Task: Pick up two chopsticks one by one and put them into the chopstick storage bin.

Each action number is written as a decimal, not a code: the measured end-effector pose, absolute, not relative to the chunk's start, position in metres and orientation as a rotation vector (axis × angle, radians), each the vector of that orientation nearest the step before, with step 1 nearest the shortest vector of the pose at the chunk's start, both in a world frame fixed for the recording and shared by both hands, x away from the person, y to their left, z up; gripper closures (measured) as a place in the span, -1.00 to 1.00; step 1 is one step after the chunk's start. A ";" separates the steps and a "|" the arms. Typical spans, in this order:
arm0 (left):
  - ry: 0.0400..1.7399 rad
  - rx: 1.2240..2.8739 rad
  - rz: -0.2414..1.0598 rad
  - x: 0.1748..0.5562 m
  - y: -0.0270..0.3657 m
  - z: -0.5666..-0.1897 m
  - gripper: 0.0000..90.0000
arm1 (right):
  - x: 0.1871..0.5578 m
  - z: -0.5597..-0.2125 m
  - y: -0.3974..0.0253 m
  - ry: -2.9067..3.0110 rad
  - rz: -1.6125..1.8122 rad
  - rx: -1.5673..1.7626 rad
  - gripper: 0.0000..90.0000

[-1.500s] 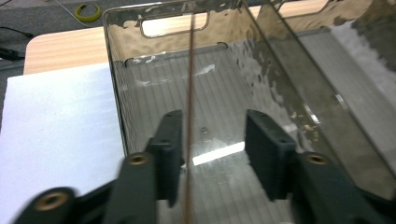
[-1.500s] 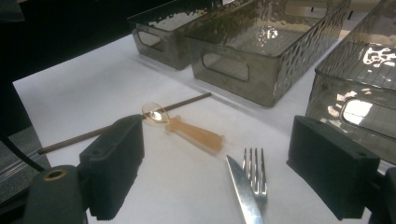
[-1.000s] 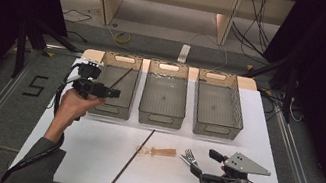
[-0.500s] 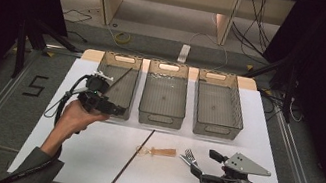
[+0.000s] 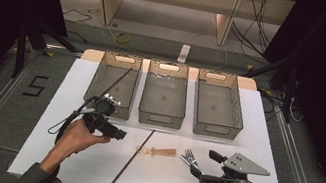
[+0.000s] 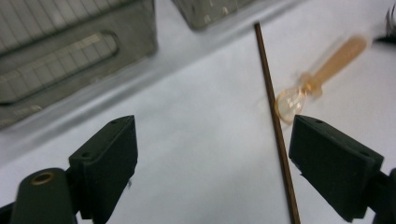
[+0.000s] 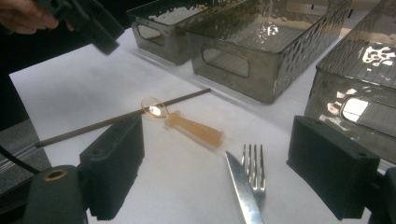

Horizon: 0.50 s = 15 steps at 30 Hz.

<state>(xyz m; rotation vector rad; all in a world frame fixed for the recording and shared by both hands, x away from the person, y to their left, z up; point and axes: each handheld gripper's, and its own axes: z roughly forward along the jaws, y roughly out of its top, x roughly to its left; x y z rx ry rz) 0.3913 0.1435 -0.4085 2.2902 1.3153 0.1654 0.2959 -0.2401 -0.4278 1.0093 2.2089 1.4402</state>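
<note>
The brown stick (image 5: pixel 130 161) lies on the white table (image 5: pixel 264 140), the amber spoon (image 5: pixel 158 151) touching it at about three o'clock. The left gripper (image 5: pixel 115 133) hovers at its ten o'clock, jaws wide apart, empty. The right gripper (image 5: pixel 198 175), equally wide and empty, sits by the fork (image 5: pixel 190 156) and what is probably a knife (image 7: pixel 243 191).

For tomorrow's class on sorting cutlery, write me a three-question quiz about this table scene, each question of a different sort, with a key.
1. True or false: the left hand-held gripper is shut on the chopstick on the table.
2. Which thing lies nearest the right hand-held gripper? A. spoon B. fork and knife C. left basket
3. Fill in: a second chopstick lies in the ___ basket.

Key: 1. False, its jaws stand open above the table. 2. B. 3. Left.
</note>
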 end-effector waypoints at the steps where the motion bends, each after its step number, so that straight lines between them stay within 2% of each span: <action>1: 1.312 2.302 0.162 0.390 0.143 -0.410 -0.66 | 0.296 -0.428 -0.240 2.208 1.442 1.010 -0.57; 15: 1.246 2.445 0.081 0.367 0.116 -0.430 -0.52 | 0.296 -0.428 -0.240 2.218 1.437 1.006 -0.57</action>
